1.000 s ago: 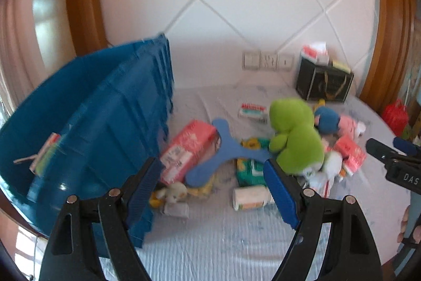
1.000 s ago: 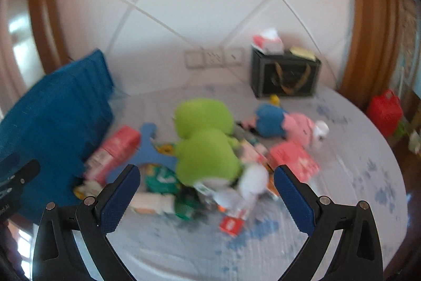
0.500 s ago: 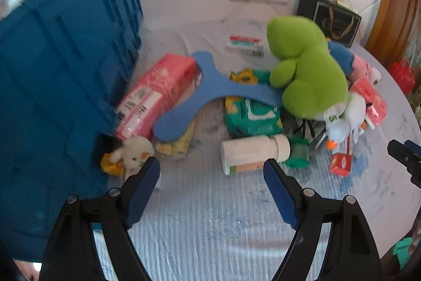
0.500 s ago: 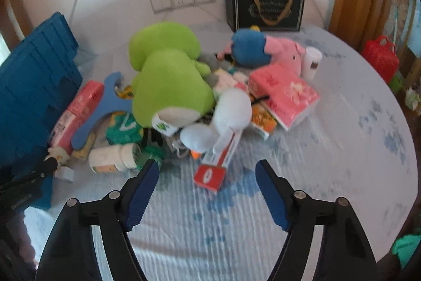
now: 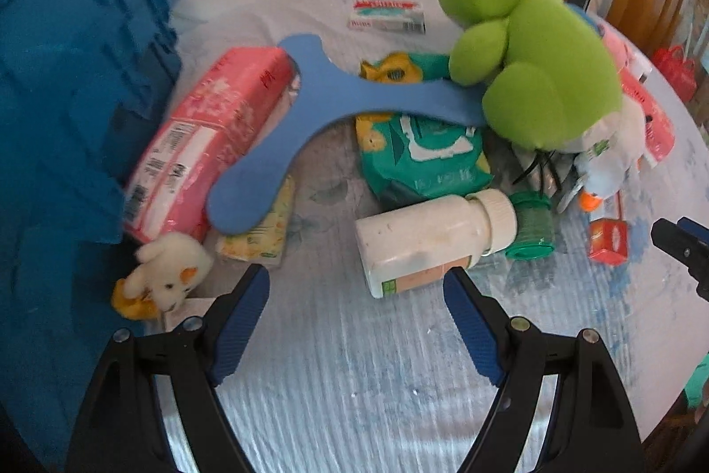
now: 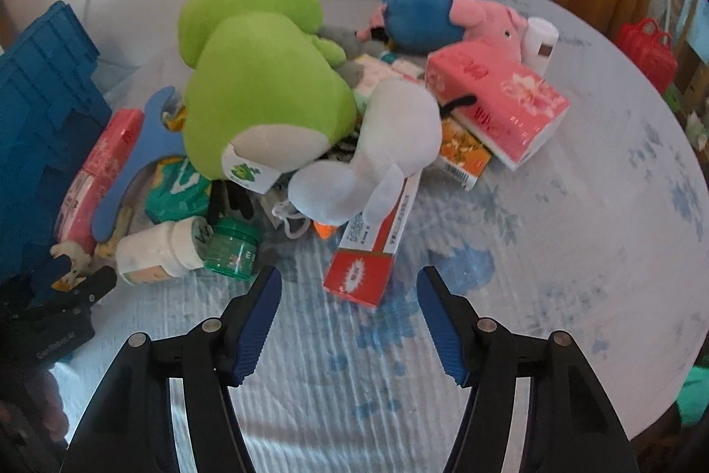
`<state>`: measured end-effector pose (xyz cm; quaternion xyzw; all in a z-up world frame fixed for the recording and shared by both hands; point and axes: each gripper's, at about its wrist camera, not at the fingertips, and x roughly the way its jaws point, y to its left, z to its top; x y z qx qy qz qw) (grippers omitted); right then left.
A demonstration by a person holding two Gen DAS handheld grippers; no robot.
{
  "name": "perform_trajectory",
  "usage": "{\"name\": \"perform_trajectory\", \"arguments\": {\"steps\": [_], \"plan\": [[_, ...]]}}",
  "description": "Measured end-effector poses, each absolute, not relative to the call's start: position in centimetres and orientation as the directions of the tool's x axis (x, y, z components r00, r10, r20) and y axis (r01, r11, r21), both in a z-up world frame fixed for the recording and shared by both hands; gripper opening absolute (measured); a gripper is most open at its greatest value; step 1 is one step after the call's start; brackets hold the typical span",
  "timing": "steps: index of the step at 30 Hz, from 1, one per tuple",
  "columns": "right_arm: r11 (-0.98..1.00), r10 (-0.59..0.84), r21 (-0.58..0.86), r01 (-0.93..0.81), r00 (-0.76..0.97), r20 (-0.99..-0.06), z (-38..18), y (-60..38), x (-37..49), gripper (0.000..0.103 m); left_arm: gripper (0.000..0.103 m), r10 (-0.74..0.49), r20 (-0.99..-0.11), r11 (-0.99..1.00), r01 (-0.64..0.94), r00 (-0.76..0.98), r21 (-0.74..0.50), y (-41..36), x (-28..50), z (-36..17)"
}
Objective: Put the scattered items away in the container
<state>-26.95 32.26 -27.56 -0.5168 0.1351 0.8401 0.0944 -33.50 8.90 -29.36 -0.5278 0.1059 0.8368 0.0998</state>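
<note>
The red toothpaste box lies just beyond the right gripper, its long axis running away from the jaws, tilted right. The jaws have just been narrowing and hold nothing. The left gripper gapes empty before the white bottle; the blue crate stands far left.

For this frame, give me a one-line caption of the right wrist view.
Open right gripper, jaws just narrowed, poised before a red box at the edge of a toy pile led by a green plush.
</note>
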Motion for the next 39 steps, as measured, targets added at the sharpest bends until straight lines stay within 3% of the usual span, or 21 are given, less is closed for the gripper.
{"name": "perform_trajectory", "arguments": {"steps": [14, 27, 34, 39], "plan": [[-0.925, 0.021, 0.109, -0.365, -0.334, -0.942, -33.1, 32.9, -30.3, 0.064, 0.082, 0.094, -0.947, -0.892, -0.449, -0.308, 0.057, 13.0, -36.0, -34.5], [-0.936, 0.046, 0.069, -0.345, -0.315, -0.948, -35.3, 32.9, -31.2, 0.063, 0.078, 0.085, -0.948, -0.897, -0.439, -0.307, 0.062, 15.8, -36.6, -36.0], [-0.939, 0.047, 0.067, -0.337, -0.321, -0.946, -35.3, 33.4, -29.5, 0.045, 0.077, 0.073, -0.953, -0.917, -0.396, -0.294, 0.052, 15.2, -34.9, -35.9], [-0.947, 0.048, 0.057, -0.318, -0.311, -0.949, -35.3, 33.3, -27.3, 0.042, 0.077, 0.079, -0.956, -0.934, -0.355, -0.284, 0.028, 14.4, -33.1, -35.7]]}}
